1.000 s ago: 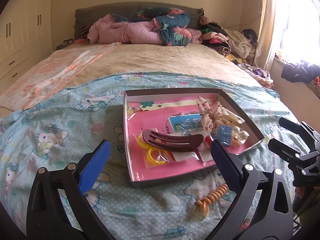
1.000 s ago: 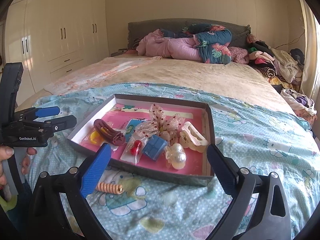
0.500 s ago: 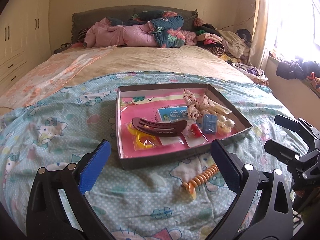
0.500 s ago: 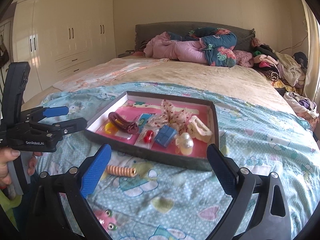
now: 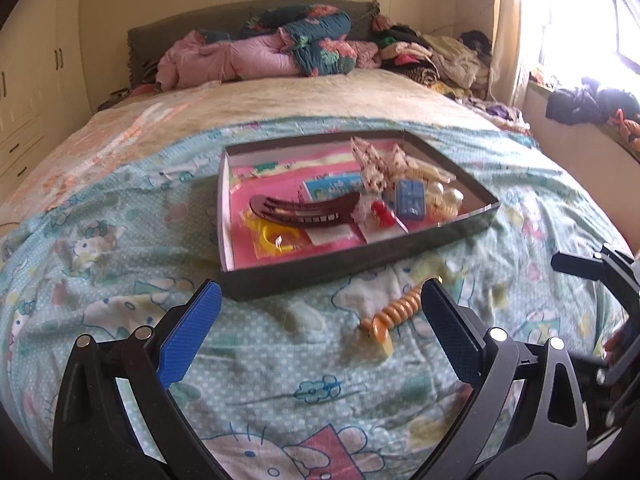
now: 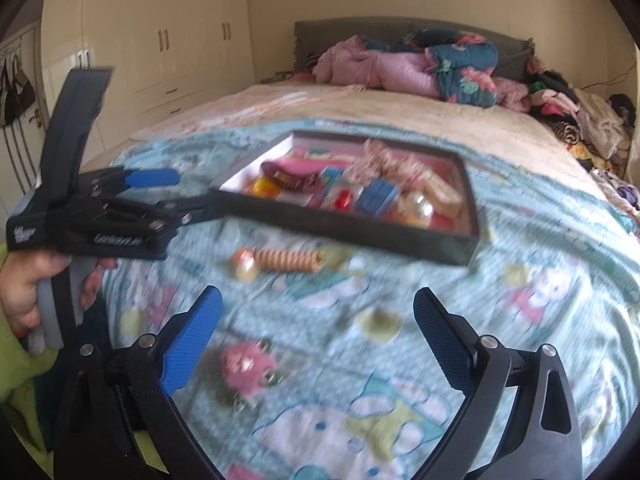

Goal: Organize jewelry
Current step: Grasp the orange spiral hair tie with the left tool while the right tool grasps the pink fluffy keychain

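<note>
A shallow dark box [image 5: 360, 264] [image 6: 352, 236] with a pink lining lies on the bed. In it are a dark red hair clip [image 5: 304, 210], yellow rings [image 5: 272, 238], a blue card [image 5: 410, 198], pearls [image 5: 444, 198] and a spotted bow [image 5: 376, 160]. An orange spiral hair tie [image 5: 396, 312] [image 6: 288, 261] lies on the sheet in front of the box. My left gripper [image 5: 320, 332] is open and empty, just short of the hair tie; it also shows in the right wrist view [image 6: 176, 196]. My right gripper [image 6: 318, 328] is open and empty, back from the box.
The bed has a turquoise cartoon-print sheet [image 5: 120, 280]. Pink and floral bedding [image 5: 272, 52] is piled at the headboard. Clothes [image 5: 440, 56] are heaped at the far right. White wardrobes [image 6: 160, 48] stand on the left. A bright window [image 5: 580, 20] is on the right.
Both grippers have drawn back from the box, so it looks smaller and farther. The hair tie is now between the left gripper's fingers in its view. Both stayed open.
</note>
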`<state>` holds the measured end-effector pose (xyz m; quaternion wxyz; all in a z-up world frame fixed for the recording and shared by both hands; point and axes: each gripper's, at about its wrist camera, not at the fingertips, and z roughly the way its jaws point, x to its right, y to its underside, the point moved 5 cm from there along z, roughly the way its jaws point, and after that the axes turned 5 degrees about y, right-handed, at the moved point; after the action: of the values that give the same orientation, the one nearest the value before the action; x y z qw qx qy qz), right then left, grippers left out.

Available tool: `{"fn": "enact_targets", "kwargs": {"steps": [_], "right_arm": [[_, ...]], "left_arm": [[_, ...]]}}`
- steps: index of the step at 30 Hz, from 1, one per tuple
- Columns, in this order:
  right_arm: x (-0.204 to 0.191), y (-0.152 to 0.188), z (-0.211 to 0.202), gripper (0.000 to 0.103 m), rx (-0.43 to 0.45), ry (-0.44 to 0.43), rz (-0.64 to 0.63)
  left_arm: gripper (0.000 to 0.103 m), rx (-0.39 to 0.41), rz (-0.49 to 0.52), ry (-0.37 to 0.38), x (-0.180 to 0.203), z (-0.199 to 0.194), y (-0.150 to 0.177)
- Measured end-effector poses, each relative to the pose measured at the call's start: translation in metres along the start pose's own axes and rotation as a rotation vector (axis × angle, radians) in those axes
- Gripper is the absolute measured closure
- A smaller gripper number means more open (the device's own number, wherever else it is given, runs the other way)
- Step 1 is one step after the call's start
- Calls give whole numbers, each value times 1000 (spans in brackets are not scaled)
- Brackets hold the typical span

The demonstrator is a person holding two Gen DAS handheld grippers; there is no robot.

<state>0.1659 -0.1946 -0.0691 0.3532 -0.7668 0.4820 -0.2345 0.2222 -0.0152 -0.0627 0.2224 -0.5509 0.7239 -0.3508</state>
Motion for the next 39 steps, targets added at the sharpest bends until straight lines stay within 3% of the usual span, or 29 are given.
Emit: {"fn": "enact_targets", "kwargs": {"steps": [6, 10, 15, 21, 22, 27, 32, 33, 39], "right_arm": [[-21, 25, 11, 10, -56, -48, -29], [-32, 35, 21, 19, -79, -55, -65], [-38, 44, 30, 36, -98, -64, -93], [-38, 50, 32, 69, -108, -65, -114], [-35, 49, 30, 70, -108, -67, -108], [-16, 48, 23, 70, -100, -46, -68], [9, 46, 18, 70, -95, -6, -24], [12, 46, 18, 70, -95, -1, -17], [28, 42, 16, 70, -88, 19, 17]], "left_arm": [[12, -72, 59, 24, 11, 17, 14], [13, -122, 98, 50, 20, 29, 21], [22, -162, 134, 64, 27, 41, 25], [34, -182, 178, 78, 35, 54, 23], [36, -189, 185, 79, 37, 56, 23], [68, -212, 223, 98, 47, 68, 25], [77, -219, 212, 120, 52, 72, 23], [92, -220, 208, 128, 53, 71, 23], [91, -217, 146, 174, 54, 64, 24]]}}
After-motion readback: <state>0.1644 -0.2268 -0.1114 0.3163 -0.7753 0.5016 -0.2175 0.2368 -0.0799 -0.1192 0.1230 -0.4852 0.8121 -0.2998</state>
